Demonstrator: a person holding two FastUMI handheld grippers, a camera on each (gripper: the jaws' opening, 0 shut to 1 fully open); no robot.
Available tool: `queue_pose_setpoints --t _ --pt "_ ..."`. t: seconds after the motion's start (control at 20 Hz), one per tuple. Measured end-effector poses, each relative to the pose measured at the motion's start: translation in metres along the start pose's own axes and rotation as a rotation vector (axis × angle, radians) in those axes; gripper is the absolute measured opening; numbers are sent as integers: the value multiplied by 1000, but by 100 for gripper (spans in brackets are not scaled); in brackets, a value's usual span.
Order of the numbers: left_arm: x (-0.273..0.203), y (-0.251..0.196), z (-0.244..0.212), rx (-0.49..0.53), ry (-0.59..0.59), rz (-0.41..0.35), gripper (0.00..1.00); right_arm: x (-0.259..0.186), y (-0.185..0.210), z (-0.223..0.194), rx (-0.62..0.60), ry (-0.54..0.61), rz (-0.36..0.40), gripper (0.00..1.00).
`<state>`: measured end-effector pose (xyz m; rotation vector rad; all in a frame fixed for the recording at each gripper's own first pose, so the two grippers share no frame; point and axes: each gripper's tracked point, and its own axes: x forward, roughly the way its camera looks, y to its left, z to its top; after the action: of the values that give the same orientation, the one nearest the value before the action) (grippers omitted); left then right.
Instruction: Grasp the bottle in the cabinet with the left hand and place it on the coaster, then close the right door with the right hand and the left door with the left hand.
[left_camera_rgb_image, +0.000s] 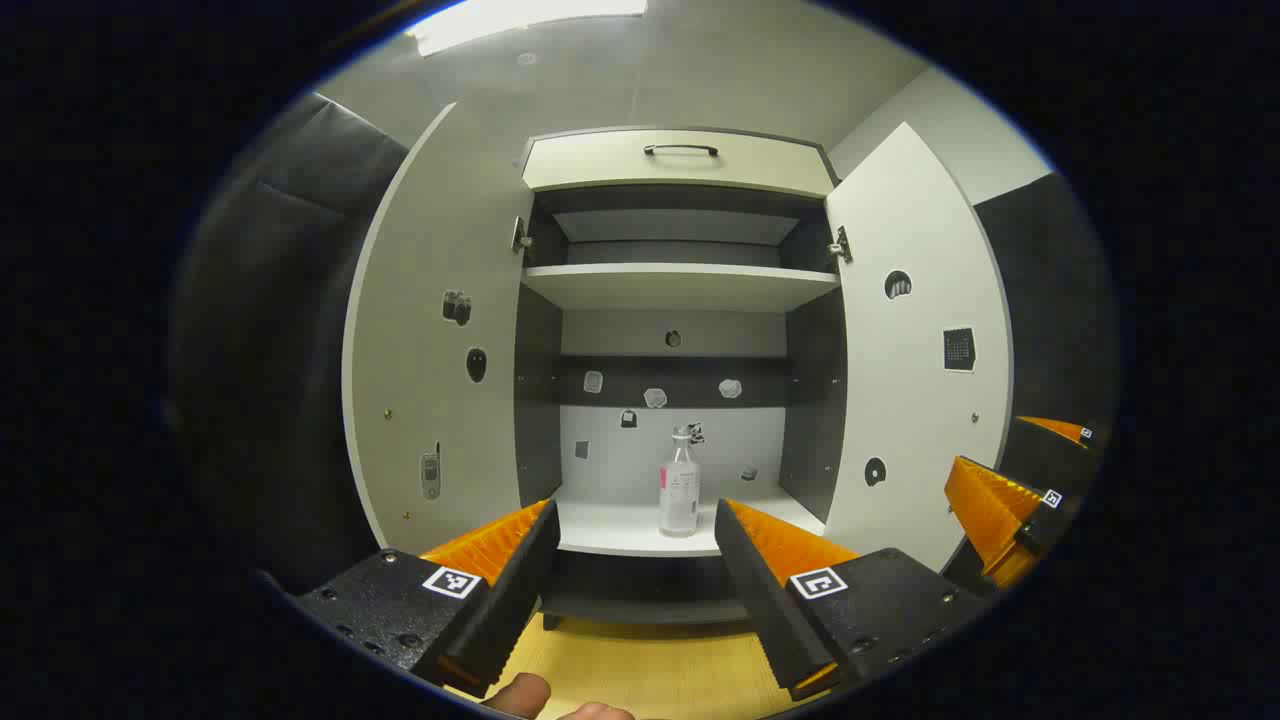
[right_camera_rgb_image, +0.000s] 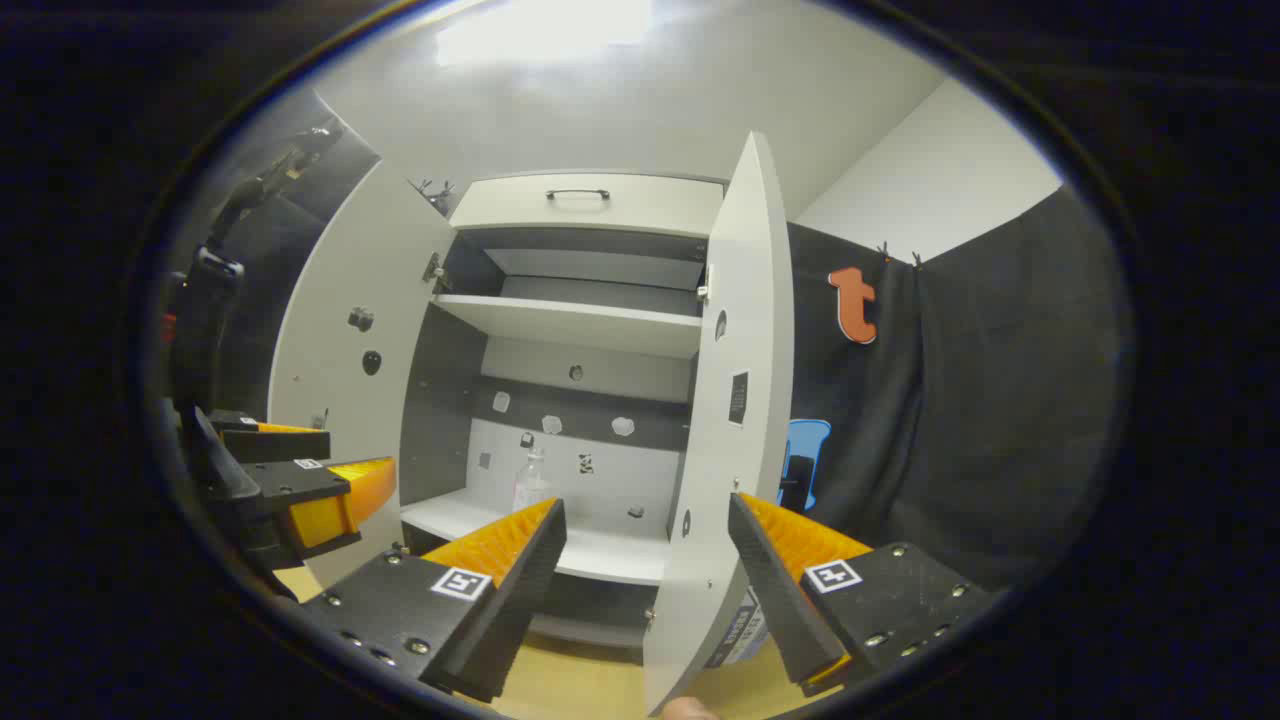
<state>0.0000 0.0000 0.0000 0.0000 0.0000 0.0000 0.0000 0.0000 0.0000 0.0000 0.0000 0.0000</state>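
A small clear bottle (left_camera_rgb_image: 679, 485) with a pink-and-white label stands upright on the lower shelf (left_camera_rgb_image: 620, 530) of the open cabinet, a little right of centre. My left gripper (left_camera_rgb_image: 636, 510) is open and held in front of the shelf, short of the bottle, which shows between its fingers. In the right gripper view the bottle (right_camera_rgb_image: 531, 485) stands behind the left finger. My right gripper (right_camera_rgb_image: 647, 505) is open, with the edge of the right door (right_camera_rgb_image: 735, 400) standing between its fingers, closer to the right one. Both doors are swung wide open.
The left door (left_camera_rgb_image: 430, 350) and the right door (left_camera_rgb_image: 915, 350) flank the opening. An upper shelf (left_camera_rgb_image: 680, 285) and a drawer with a dark handle (left_camera_rgb_image: 680, 150) lie above. A yellow wooden surface (left_camera_rgb_image: 650, 670) lies below. The right gripper (left_camera_rgb_image: 1020, 465) shows at the far right.
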Motion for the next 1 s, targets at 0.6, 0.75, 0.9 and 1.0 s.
queue_pose_setpoints --t 0.6,0.75,0.9,1.0 --pt "-4 5 -9 12 23 22 96 -3 -6 -8 -1 19 -6 98" --pt "0 1 -12 8 28 15 96 -2 -11 -9 -4 16 -14 98" --pt "7 -2 -17 16 40 6 96 1 -17 -10 -2 22 -27 93" --pt "18 -1 -21 23 50 8 96 0 -22 -11 -5 25 -39 93"
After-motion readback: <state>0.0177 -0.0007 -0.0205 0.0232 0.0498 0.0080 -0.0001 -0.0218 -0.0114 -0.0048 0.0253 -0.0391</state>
